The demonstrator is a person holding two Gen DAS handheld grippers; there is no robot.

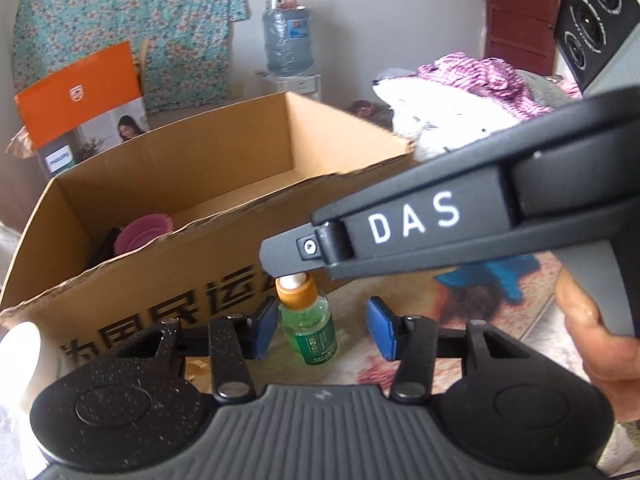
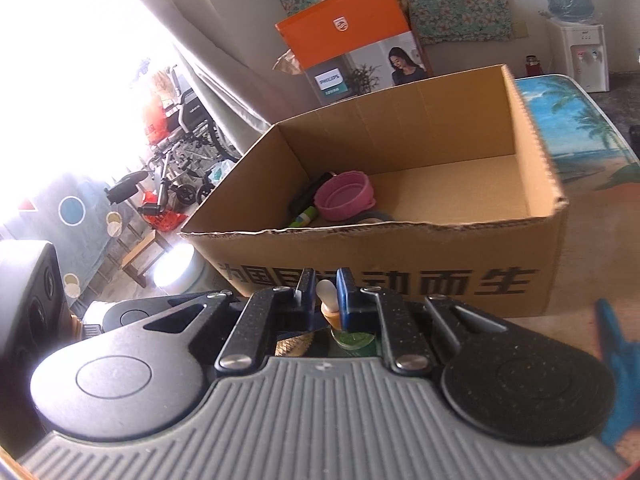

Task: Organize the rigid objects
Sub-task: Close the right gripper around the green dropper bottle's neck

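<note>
Between the blue fingers (image 1: 265, 330) of the left gripper (image 1: 324, 330) stands a small glass bottle (image 1: 308, 326), upright on the tabletop (image 1: 420, 304), just in front of the cardboard box (image 1: 168, 268). Those fingers sit part open: the left pad looks to be against the glass, the right one stands clear, so no real grip there. Up top, the right gripper (image 2: 325, 294) is clamped tight on the bottle's white dropper bulb (image 2: 326, 294), just above the orange collar. That bulb looks soft and squashy, a poor handle, I'd say; the collar or the glass body is the firmer hold. Glass with green liquid inside: light, stiff, smooth, likely slippery, and breakable if dropped. Keep it upright over the box wall. Writing now: "DAS" in white on the right gripper's arm, bold black Chinese characters along the box front, "PHILIPS" on the orange carton (image 2: 352, 40) beyond. The bottle's green label is too small to read.
</note>
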